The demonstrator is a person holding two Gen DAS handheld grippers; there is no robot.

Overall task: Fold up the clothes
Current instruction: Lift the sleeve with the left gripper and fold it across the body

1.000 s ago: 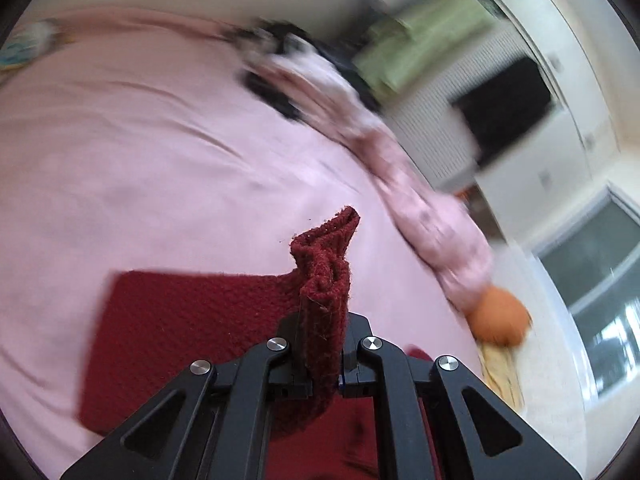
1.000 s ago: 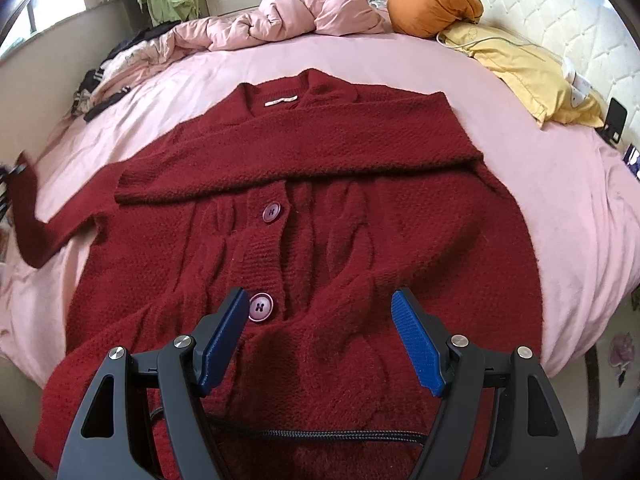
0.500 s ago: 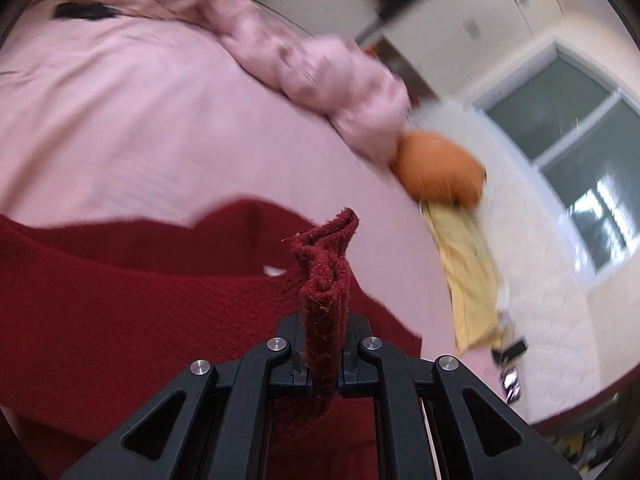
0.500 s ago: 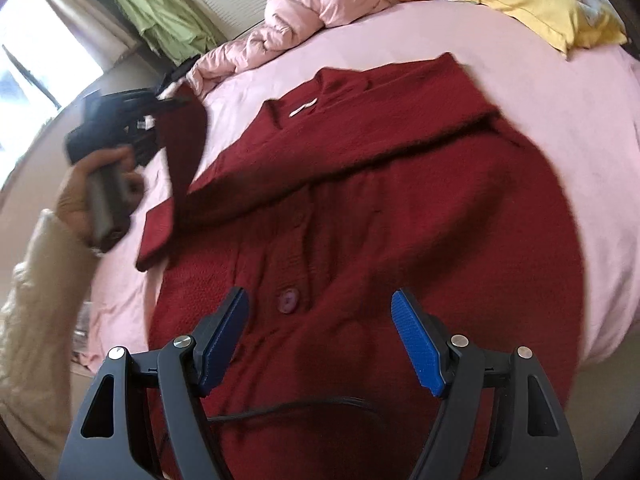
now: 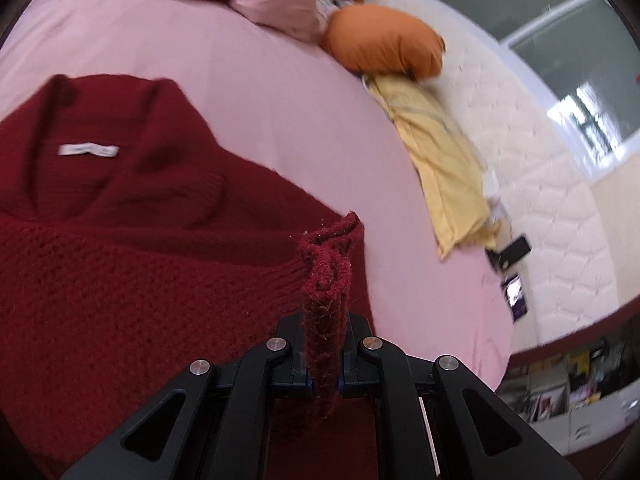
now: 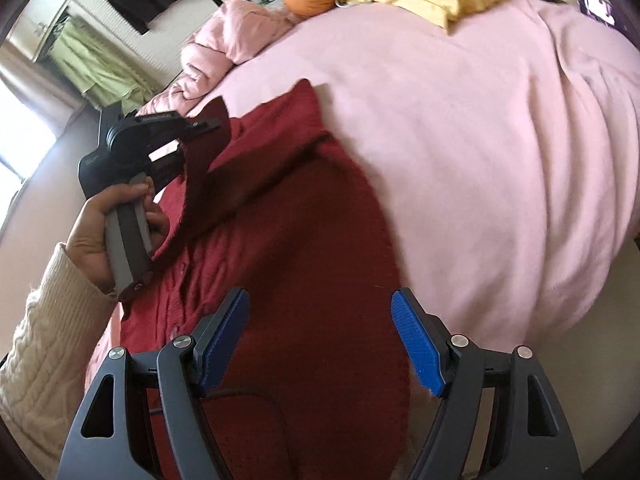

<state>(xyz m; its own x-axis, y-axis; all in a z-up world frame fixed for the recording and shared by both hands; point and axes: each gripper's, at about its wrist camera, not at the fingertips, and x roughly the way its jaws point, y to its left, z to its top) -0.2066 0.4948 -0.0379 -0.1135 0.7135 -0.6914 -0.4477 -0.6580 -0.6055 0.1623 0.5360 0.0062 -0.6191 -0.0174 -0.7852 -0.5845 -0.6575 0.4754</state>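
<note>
Since a second ago the left gripper [image 5: 325,354] has carried the sleeve cuff [image 5: 326,276] from out over the bare pink sheet across to the body of the red cardigan [image 5: 120,264], so the sleeve now lies over the chest. Its jaws have just eased open a touch, yet the cuff is still pinched between them, standing up in a crumpled fold just ahead of the tips. Left of and beyond the tips lies the neckline with its white label [image 5: 88,150]. Ahead and to the right sit an orange pillow [image 5: 384,40] and a yellow cloth [image 5: 444,160] against the white headboard [image 5: 540,184]; two small dark things near the bed's edge may be phones, though they are too blurred to tell.

From the right wrist view, a hand [image 6: 108,224] in a cream knitted sleeve [image 6: 44,344] holds the left gripper's handle at far left, with the red sleeve hanging from its tips onto the cardigan. The right gripper [image 6: 320,344] has swung toward the cardigan's right side; its blue pads [image 6: 224,340] stand wide apart with nothing between them, hovering over the lower part of the cardigan, whose right edge runs just inside the right-hand pad. Right of the tool the pink bed sheet [image 6: 480,160] spreads bare and wrinkled. A crumpled pink quilt [image 6: 224,48] lies beyond the cardigan.
</note>
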